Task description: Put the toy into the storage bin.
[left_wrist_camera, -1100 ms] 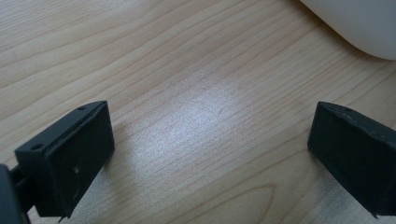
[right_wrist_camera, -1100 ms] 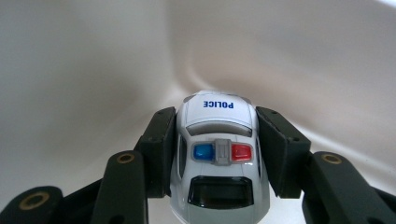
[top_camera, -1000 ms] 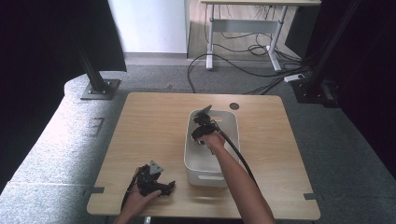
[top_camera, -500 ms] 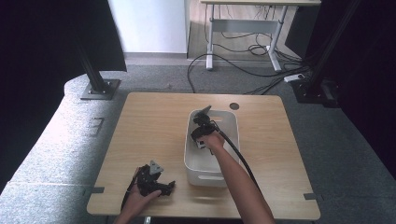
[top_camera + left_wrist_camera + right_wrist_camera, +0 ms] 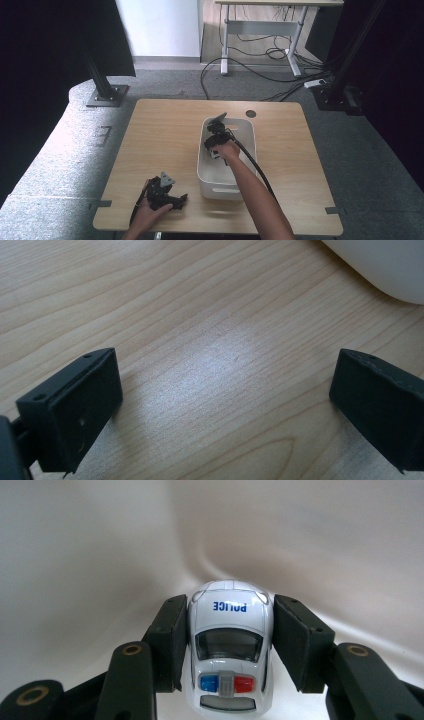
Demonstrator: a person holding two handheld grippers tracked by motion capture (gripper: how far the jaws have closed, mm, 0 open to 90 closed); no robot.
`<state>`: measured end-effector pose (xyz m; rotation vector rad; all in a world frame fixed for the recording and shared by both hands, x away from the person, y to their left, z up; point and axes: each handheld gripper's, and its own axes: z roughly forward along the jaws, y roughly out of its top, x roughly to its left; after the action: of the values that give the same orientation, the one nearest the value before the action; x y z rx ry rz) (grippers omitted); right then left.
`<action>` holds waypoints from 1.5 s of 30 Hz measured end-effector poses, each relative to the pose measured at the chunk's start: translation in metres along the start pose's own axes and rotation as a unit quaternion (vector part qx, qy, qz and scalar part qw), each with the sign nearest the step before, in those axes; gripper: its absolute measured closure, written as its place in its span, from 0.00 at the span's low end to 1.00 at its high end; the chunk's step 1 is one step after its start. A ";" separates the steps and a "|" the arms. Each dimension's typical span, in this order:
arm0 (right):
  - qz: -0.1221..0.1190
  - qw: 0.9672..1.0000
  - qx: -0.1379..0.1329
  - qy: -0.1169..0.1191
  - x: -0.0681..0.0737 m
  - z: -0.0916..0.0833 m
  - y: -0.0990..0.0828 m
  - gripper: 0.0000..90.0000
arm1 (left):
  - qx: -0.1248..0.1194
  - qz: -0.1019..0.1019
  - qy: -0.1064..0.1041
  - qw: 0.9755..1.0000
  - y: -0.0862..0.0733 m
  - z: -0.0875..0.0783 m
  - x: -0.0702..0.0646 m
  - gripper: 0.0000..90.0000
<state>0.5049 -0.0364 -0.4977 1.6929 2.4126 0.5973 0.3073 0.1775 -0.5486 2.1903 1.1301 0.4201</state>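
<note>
Sitting between the two black jaws of the right gripper (image 5: 227,645), the white toy police car (image 5: 230,650) rests on the floor of the white bin (image 5: 212,182), its long axis running straight along the gripper's own line, bonnet toward 12 o'clock and the roof lights toward 6 o'clock in the right gripper view. The left pad sits flush against the car's flank, while at the right pad I judge a thin gap, so whether the car is truly clenched or just let go I cannot tell. From above, the right gripper (image 5: 216,137) reaches down into the bin's far half, at about 1 o'clock from the left gripper (image 5: 165,192), which rests on the wooden table (image 5: 160,130) with its jaws spread wide and nothing between them. Any coming lift or release turns on the right hand alone; the left one is well apart, with the bin's corner at its 1 o'clock.
</note>
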 end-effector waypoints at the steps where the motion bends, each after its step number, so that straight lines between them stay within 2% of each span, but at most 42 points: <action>1: -0.001 1.000 -0.002 0.000 0.000 0.000 0.000 0.53 | 0.000 0.000 0.000 1.000 0.000 0.000 0.000 0.01; 14: 0.002 1.000 -0.016 0.001 -0.002 -0.010 0.001 0.52 | 0.000 -0.001 0.001 1.000 0.000 0.000 0.000 0.01; 20: -0.001 1.000 -0.028 0.013 -0.004 -0.024 -0.001 0.49 | -0.001 -0.001 0.001 1.000 0.000 0.000 0.000 0.01; 27: -0.014 0.998 -0.062 0.026 -0.003 -0.052 -0.008 0.45 | -0.001 -0.001 0.001 1.000 0.000 0.000 0.000 0.01; 32: -0.030 0.994 -0.099 0.043 -0.003 -0.076 -0.014 0.43 | -0.001 -0.001 0.002 1.000 0.000 0.000 0.000 0.01; 35: -0.046 0.991 -0.119 0.045 -0.004 -0.090 -0.019 0.42 | -0.001 -0.001 0.001 1.000 0.000 0.000 0.000 0.00; 38: -0.061 0.986 -0.146 0.047 -0.008 -0.108 -0.027 0.41 | -0.001 -0.001 0.001 1.000 0.000 0.000 0.000 0.00; 41: -0.064 0.981 -0.173 0.055 -0.015 -0.125 -0.034 0.40 | -0.001 -0.001 0.002 1.000 0.000 0.000 0.000 0.00; 45: -0.073 0.976 -0.199 0.052 -0.023 -0.144 -0.046 0.40 | 0.000 -0.001 0.002 1.000 0.000 0.000 0.000 0.00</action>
<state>0.4254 -0.1063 -0.3867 1.3381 2.2589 1.0818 0.3066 0.1776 -0.5485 2.1880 1.1343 0.4228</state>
